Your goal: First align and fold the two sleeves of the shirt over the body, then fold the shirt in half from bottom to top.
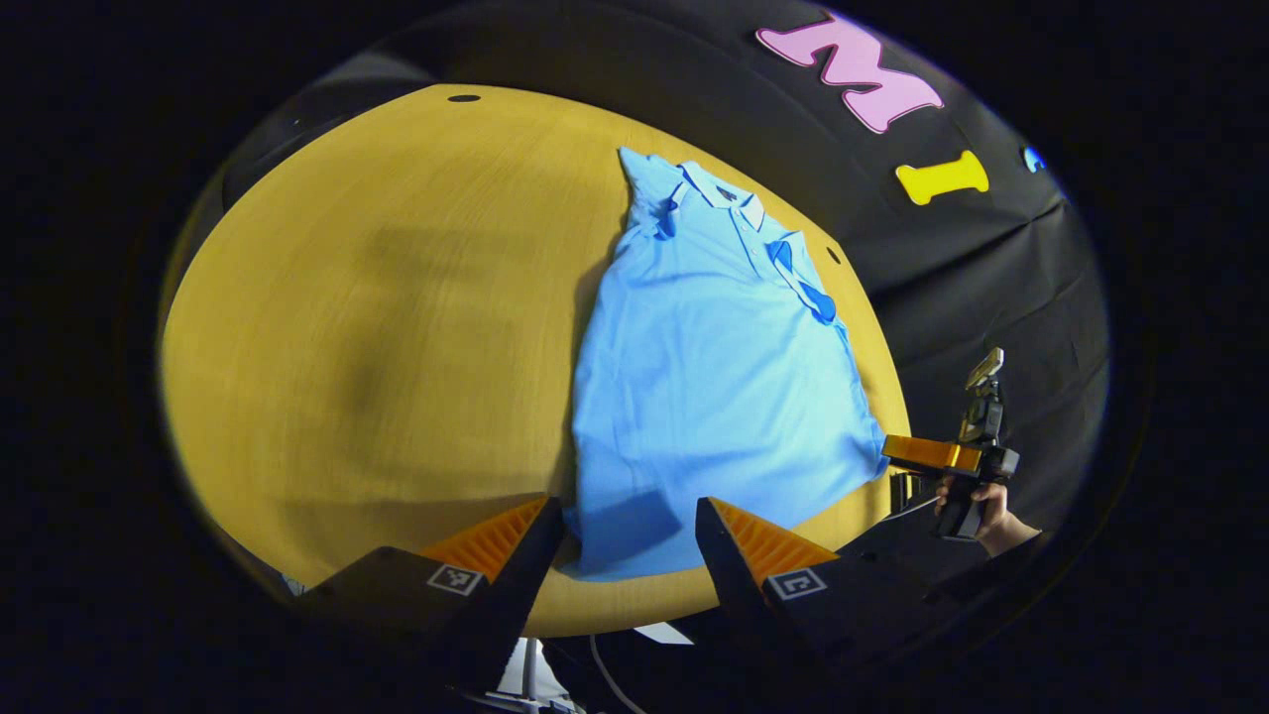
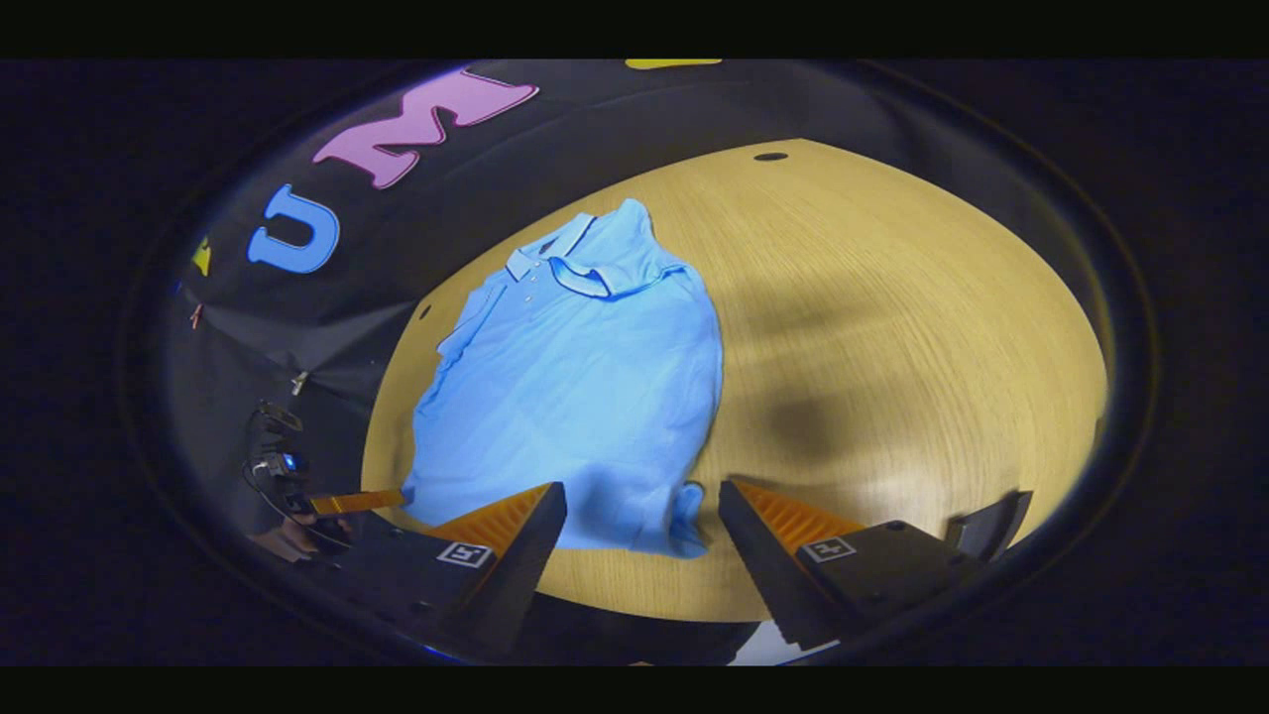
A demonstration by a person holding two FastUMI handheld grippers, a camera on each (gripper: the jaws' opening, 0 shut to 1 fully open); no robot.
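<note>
The light blue shirt (image 1: 714,377) lies flat on the round wooden table (image 1: 377,327), sleeves folded over its body, collar toward the black booth wall (image 1: 981,278), while the left gripper (image 1: 627,531) and right gripper (image 2: 639,516) hover open above its hem, gripping nothing.

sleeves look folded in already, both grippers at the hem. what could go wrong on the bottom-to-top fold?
1. The hem corner by the right gripper is curled and bunched; a pinch there may catch extra layers and skew the fold.
2. The shirt lies close to the table edge; dragging it could slide it off.
3. The left gripper is open above the hem; lifting unevenly could flip the folded sleeves open.
</note>
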